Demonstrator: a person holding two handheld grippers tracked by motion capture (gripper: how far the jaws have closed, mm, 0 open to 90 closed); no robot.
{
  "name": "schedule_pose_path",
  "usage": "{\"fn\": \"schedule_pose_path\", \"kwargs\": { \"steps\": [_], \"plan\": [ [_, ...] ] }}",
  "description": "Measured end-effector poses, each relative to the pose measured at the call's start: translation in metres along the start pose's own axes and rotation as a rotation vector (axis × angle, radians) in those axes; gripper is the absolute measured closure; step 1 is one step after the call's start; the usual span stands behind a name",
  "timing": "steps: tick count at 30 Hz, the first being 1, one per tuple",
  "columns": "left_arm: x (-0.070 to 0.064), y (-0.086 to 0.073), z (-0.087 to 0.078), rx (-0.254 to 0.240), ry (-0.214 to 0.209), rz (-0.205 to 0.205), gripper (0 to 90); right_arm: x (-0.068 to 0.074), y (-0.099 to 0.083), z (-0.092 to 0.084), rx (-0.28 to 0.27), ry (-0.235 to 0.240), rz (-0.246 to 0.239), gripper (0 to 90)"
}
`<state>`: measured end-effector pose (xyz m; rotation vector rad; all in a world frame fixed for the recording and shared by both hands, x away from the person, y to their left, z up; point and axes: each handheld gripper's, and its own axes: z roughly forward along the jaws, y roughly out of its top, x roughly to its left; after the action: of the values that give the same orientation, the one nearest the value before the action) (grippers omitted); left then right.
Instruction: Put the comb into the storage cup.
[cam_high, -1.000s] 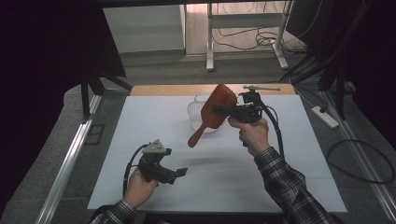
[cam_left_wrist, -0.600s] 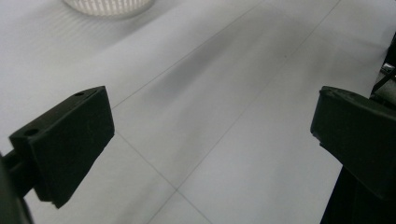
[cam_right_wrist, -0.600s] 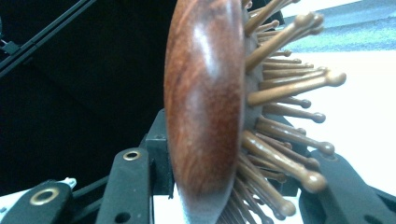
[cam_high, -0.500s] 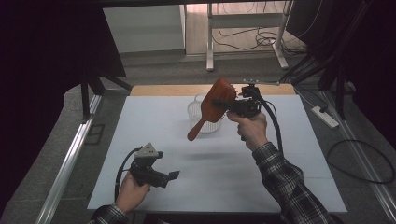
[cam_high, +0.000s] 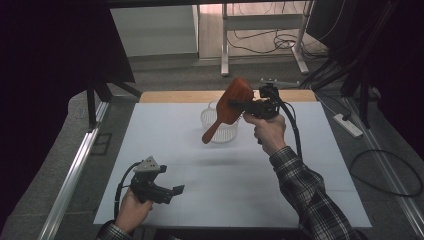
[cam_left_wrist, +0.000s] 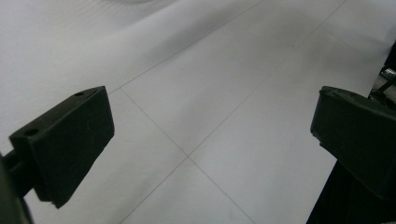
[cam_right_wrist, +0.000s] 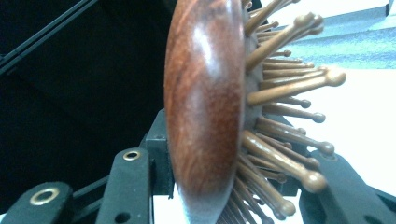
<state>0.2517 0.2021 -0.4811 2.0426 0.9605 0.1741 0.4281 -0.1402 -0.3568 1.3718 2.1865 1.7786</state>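
The right gripper (cam_high: 240, 106) is clamped on the wooden hairbrush (cam_high: 231, 104) – handle slanting down toward the clear basket (cam_high: 216, 131) just below. The left gripper (cam_high: 172, 192) hangs apart, well away

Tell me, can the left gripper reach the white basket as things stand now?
Probably yes. The left gripper is open and holds nothing, and bare table lies between it and the white basket. The wooden hairbrush, held by the right gripper, hangs above the basket.
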Motion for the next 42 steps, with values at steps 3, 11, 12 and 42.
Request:
{"fn": "schedule_pose_path", "kwargs": {
  "steps": [3, 11, 12, 42],
  "plan": [
    [0.001, -0.003, -0.003, 0.001, 0.002, -0.005, 0.0, -0.001, 0.003, 0.001, -0.003, -0.012, -0.007, 53.3],
    [0.002, -0.011, -0.013, -0.010, 0.023, -0.015, 0.0, -0.003, 0.012, 0.004, -0.019, -0.039, -0.015, 53.4],
    [0.002, -0.011, -0.014, -0.012, 0.025, -0.016, 0.0, -0.004, 0.013, 0.004, -0.020, -0.042, -0.016, 53.4],
    [0.001, -0.028, -0.039, -0.035, 0.079, -0.057, 0.0, -0.021, 0.038, 0.018, -0.057, -0.153, -0.021, 53.4]
  ]
}}
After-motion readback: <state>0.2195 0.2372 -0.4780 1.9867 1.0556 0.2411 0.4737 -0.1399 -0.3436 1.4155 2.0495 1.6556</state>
